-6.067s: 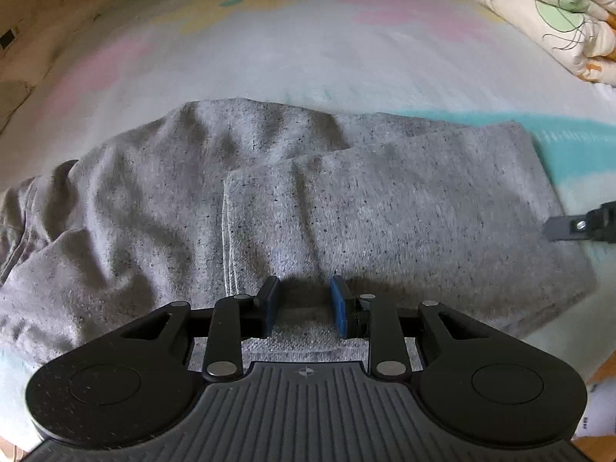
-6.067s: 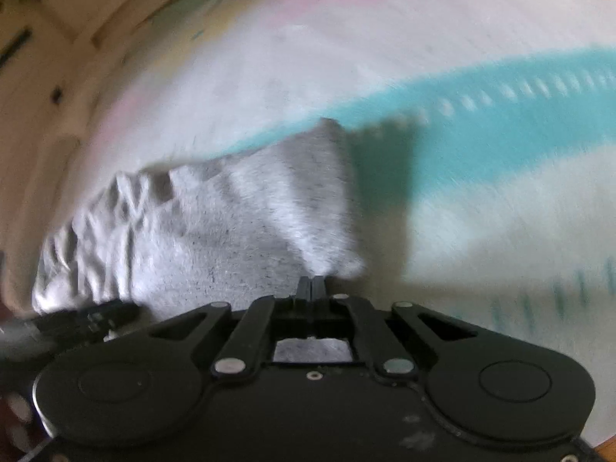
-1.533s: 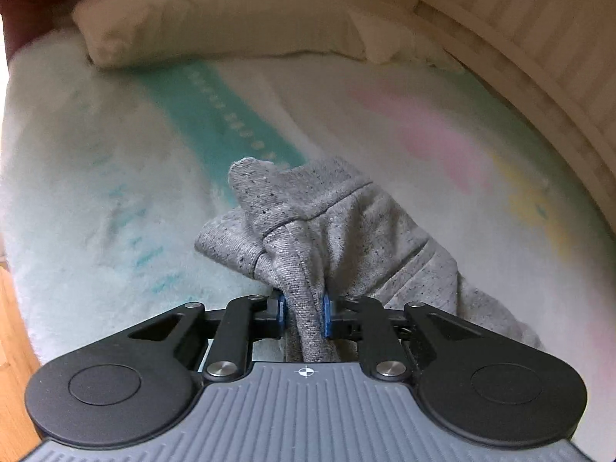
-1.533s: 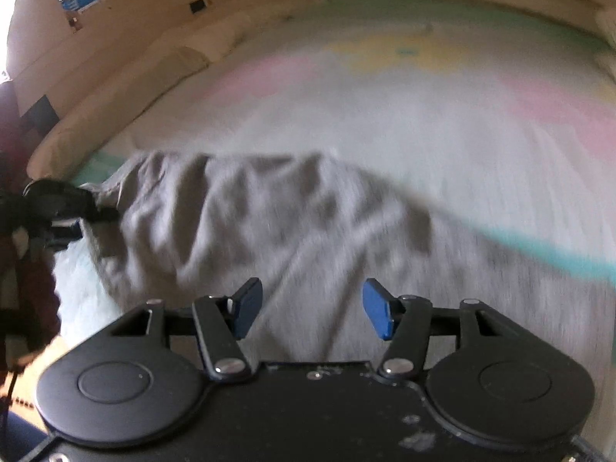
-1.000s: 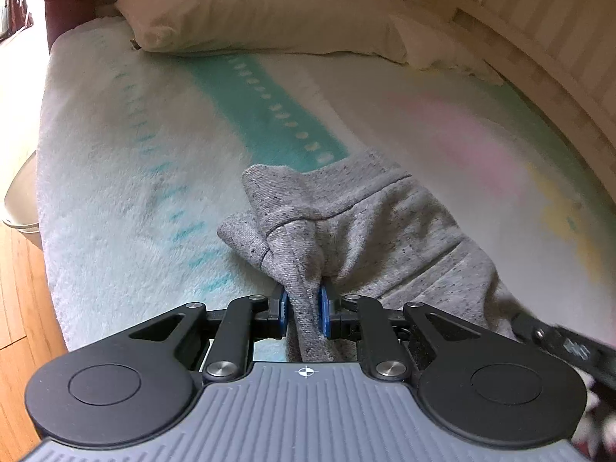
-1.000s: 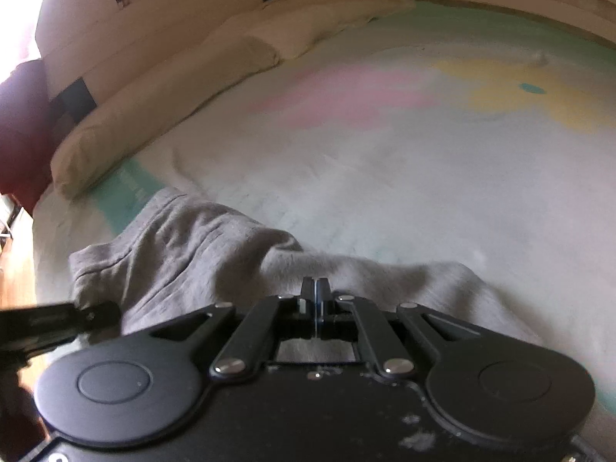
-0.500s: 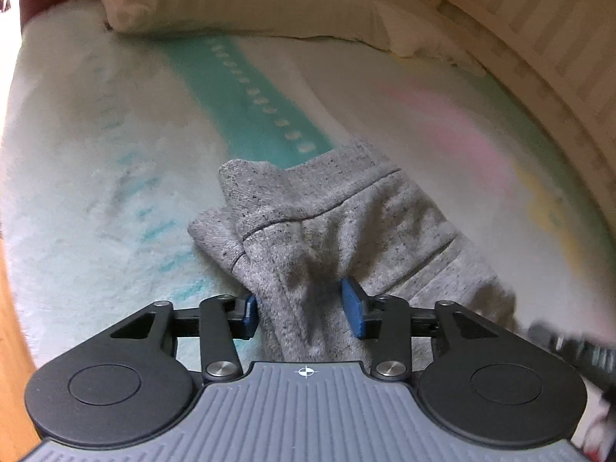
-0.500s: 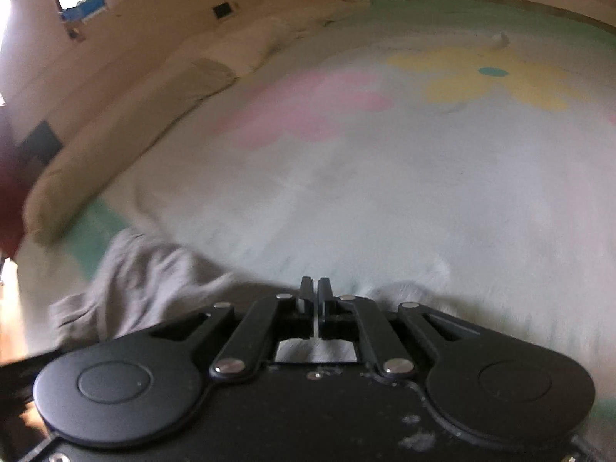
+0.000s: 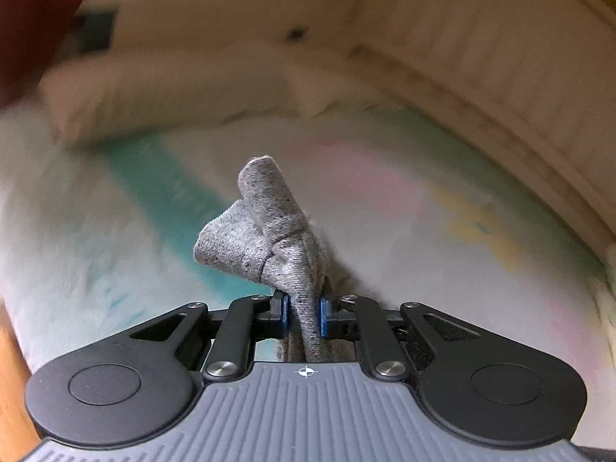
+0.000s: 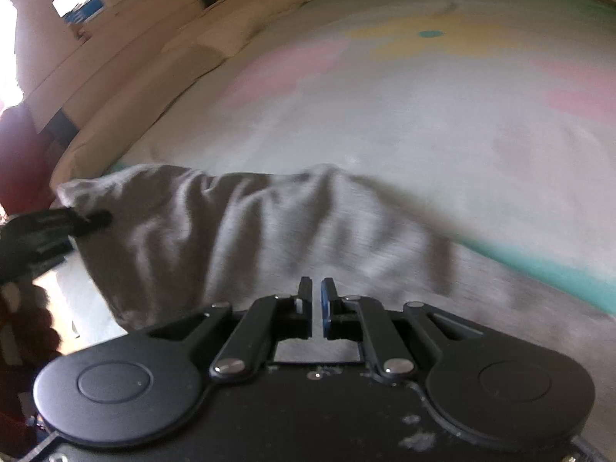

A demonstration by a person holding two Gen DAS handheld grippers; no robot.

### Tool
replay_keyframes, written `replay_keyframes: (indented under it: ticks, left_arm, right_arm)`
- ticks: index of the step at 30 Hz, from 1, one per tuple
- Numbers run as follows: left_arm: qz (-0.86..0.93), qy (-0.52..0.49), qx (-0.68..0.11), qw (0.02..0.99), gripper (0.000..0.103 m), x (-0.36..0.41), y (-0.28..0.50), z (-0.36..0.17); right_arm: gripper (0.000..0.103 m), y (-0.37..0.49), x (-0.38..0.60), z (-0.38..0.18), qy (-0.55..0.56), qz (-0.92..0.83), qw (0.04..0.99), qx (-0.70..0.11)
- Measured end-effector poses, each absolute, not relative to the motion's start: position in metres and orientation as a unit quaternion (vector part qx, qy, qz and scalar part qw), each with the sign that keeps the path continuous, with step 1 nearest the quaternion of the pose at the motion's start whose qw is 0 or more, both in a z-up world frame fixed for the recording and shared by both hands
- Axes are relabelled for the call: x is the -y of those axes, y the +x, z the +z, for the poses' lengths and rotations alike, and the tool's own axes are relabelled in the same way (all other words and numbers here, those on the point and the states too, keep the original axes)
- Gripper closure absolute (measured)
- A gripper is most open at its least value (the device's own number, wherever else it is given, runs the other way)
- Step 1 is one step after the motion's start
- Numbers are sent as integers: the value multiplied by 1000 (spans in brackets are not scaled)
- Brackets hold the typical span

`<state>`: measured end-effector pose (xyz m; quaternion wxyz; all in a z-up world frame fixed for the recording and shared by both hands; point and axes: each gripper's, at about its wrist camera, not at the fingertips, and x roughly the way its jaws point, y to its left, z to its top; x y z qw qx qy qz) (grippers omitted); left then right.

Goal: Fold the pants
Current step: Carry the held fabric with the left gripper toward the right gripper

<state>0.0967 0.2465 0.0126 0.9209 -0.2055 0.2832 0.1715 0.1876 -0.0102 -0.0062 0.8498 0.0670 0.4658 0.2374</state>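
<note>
The grey pants (image 9: 265, 231) are bunched and lifted off the bed in the left wrist view. My left gripper (image 9: 303, 308) is closing, and its blue pads press on that bunch from both sides. In the right wrist view the pants (image 10: 231, 231) hang stretched and wrinkled above the blanket, held up at the far left by the left gripper (image 10: 57, 223). My right gripper (image 10: 315, 288) is opening, with a narrow gap between its fingers and nothing in it. It hovers just in front of the cloth's lower edge.
A pale blanket (image 10: 423, 115) with pink, yellow and teal patches covers the bed. A long pillow (image 9: 173, 88) lies at the bed's far end, below a wooden rail (image 9: 500, 77). Wooden floor (image 9: 7, 385) shows past the bed's left edge.
The left gripper went from open over the pants to shut on a bunch of them and rose. The right gripper's fingers parted slightly and it swung back toward the cloth.
</note>
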Motion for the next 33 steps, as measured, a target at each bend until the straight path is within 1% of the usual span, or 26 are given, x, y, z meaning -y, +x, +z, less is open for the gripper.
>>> replay_keyframes:
  ticks: [5,8,11,15,17,18,20,23,25,29,31,33]
  left_arm:
    - [79,-118,-229,963,90,-155,86,53]
    - [0,-52,-212,976,90,-86,79,56]
    - [-101,3,-244,964,87,-22,75,37]
    - [-180,47,-307,934,83,31,74,0]
    - [-197,46,-332,921,83,42,75,-9]
    - [-199,45,-329,922,83,43,74,-9]
    - [-206,51,-317,924,82,43,74,-3]
    - [-239,40,-304,921,80,35,75,8]
    - [-275,43,-299,913,79,38,65,8]
    - [-340,87,-271,896,79,55,41,10]
    - [-336,92,-260,900,78,52,38,11]
    - [-318,72,-266,907,78,42,49,13]
  right_arm:
    - [95,175,67,-4,134,184,855,-466]
    - [95,165,97,2,149,161,864,-453]
    - [95,154,128,2,164,137,868,-448]
    - [94,142,169,-7,181,91,870,-449]
    - [89,137,188,-11,191,70,869,-451]
    - [87,134,198,-13,200,59,868,-450]
    - [78,131,209,-14,212,49,868,-446]
    - [70,129,219,-12,233,47,869,-433]
    - [69,128,220,-11,242,48,869,-429]
    - [67,133,217,-9,238,46,874,-422]
    - [66,148,208,-10,241,45,874,-419]
    - [63,148,209,-14,255,57,869,-420]
